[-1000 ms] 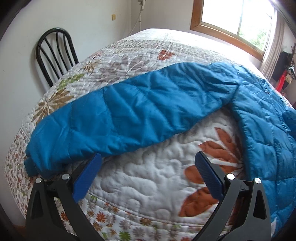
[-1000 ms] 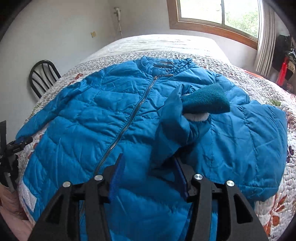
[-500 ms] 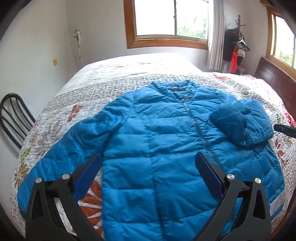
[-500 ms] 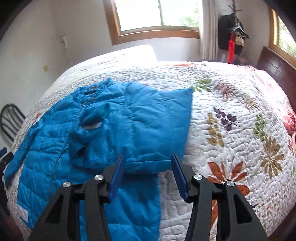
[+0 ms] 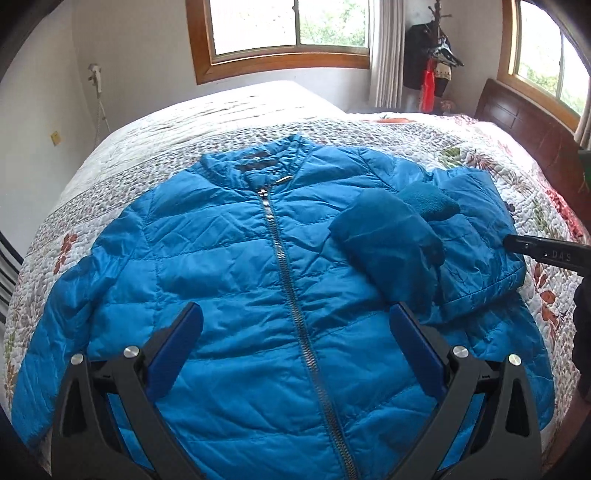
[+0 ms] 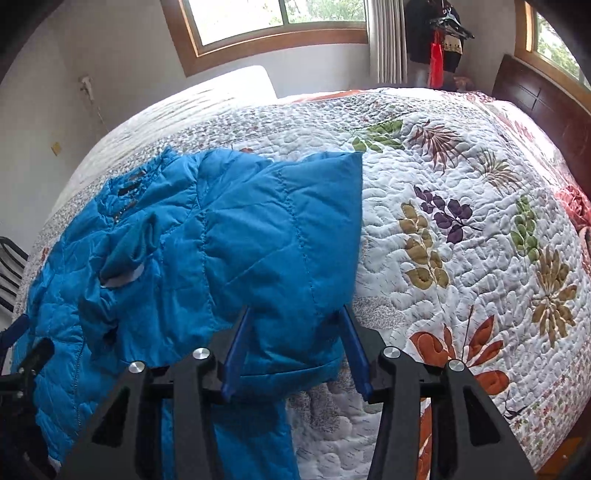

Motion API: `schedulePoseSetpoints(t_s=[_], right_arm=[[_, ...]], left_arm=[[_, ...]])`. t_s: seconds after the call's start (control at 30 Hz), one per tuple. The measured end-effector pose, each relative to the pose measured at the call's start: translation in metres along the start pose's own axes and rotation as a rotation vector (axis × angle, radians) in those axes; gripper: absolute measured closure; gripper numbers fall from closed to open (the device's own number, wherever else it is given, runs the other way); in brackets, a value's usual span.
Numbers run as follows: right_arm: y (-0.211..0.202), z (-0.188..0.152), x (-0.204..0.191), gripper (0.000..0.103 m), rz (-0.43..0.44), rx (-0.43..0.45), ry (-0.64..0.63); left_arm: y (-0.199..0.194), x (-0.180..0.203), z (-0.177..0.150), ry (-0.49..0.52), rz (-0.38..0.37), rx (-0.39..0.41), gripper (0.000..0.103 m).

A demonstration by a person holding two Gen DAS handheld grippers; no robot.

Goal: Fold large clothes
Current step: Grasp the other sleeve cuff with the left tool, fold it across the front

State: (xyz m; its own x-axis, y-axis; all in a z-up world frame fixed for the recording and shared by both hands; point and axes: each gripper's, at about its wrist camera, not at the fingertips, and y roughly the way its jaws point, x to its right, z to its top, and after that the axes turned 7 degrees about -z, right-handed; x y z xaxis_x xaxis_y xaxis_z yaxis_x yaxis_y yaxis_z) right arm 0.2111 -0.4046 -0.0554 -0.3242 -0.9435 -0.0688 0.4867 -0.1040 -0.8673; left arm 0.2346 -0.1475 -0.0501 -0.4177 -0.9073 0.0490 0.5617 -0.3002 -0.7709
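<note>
One puffy blue quilted jacket lies zipped, front up, on floral quilted bed. Left gripper hovers over hem, jaws wide, empty. Right gripper, half-open, straddles folded-in sleeve w/o pinching, prob. releasing. Window beyond collar.

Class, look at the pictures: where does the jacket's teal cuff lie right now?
In the left wrist view, the teal cuff lies right of the zipper, on the sleeve folded across the blue puffer jacket, upon the floral quilt.

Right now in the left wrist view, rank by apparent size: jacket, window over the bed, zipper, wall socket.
1. jacket
2. window, though it is farther off, so only as it looks
3. zipper
4. wall socket
</note>
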Motion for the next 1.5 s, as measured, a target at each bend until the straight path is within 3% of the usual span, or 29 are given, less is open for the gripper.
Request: schedulePoseSetpoints(t_s=[0.23, 0.27, 0.37, 0.43, 0.5, 0.57, 0.67, 0.97, 1.2, 1.37, 1.43, 1.5], right_arm=[[0.007, -0.001, -0.013, 0.053, -0.008, -0.004, -0.046], [0.008, -0.001, -0.013, 0.053, -0.007, -0.005, -0.047], [0.008, -0.001, -0.015, 0.053, 0.000, -0.004, -0.053], [0.009, -0.001, -0.017, 0.053, -0.003, -0.001, -0.061], [0.009, -0.002, -0.019, 0.053, 0.002, -0.001, -0.066], [0.009, -0.002, -0.020, 0.052, 0.006, 0.001, -0.069], [0.008, -0.002, -0.021, 0.052, 0.018, 0.006, -0.073], [-0.009, 0.003, -0.040, 0.052, 0.156, 0.020, -0.114], [-0.006, 0.013, -0.088, 0.054, 0.255, -0.010, -0.217], [0.026, 0.008, -0.119, 0.054, 0.225, -0.085, -0.274], [0.032, 0.004, -0.127, 0.054, 0.192, -0.083, -0.297], [0.029, 0.002, -0.127, 0.054, 0.189, -0.073, -0.305]], left_arm=[[0.040, 0.030, 0.021, 0.046, -0.035, -0.044, 0.004], [0.044, 0.031, 0.022, 0.049, -0.037, -0.045, 0.009], [0.049, 0.034, 0.023, 0.058, -0.074, -0.062, 0.038], [0.051, 0.035, 0.023, 0.062, -0.096, -0.063, 0.048], [0.050, 0.035, 0.022, 0.074, -0.116, -0.062, 0.074], [0.049, 0.035, 0.021, 0.072, -0.157, -0.067, 0.092], [0.040, 0.031, 0.019, 0.071, -0.164, -0.045, 0.101], [0.003, -0.032, 0.017, -0.076, -0.156, 0.038, 0.103], [-0.015, -0.090, 0.011, -0.164, -0.080, 0.084, 0.103], [0.008, -0.128, -0.005, -0.228, -0.055, 0.011, 0.101], [0.016, -0.136, -0.013, -0.232, -0.059, -0.020, 0.096], [0.018, -0.138, -0.016, -0.226, -0.035, -0.029, 0.085]])
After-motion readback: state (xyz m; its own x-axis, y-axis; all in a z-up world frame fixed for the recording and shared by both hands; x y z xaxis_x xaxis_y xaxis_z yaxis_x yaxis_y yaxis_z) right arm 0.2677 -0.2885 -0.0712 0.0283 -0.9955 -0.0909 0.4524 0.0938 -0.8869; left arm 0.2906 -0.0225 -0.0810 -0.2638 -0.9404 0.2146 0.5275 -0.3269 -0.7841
